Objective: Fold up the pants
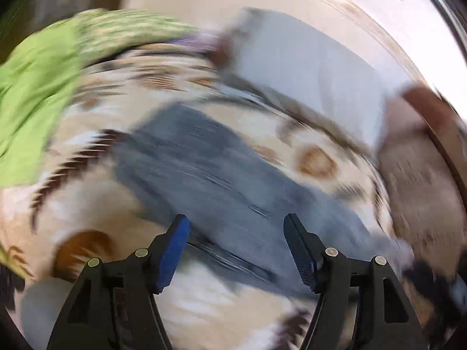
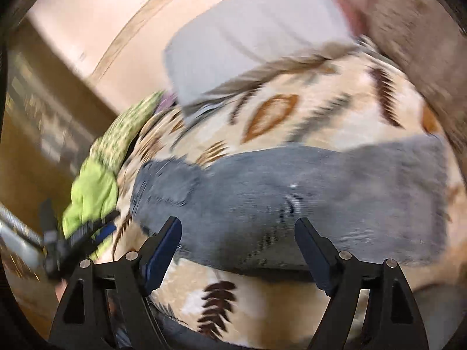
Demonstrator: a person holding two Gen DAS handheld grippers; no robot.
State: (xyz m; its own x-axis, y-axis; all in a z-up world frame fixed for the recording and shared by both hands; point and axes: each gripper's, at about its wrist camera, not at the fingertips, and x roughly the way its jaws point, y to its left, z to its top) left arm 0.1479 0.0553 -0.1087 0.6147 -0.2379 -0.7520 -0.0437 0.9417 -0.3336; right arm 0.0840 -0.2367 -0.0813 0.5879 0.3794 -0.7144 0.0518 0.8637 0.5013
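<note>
The blue-grey pants (image 1: 210,175) lie folded lengthwise into a long strip on a cream bedspread with feather prints (image 1: 87,204). In the right wrist view the pants (image 2: 292,198) run across the frame from left to right. My left gripper (image 1: 236,227) is open and empty above the strip's near part. My right gripper (image 2: 238,230) is open and empty above the strip's near edge. The left gripper also shows in the right wrist view (image 2: 96,230) at the pants' left end. Both views are motion-blurred.
A folded light grey garment (image 1: 306,67) lies beyond the pants; it also shows in the right wrist view (image 2: 256,43). A bright green cloth (image 1: 32,102) is bunched at the left. A brown blanket (image 2: 423,43) lies at the right. The bed's far edge meets a pale floor (image 2: 87,23).
</note>
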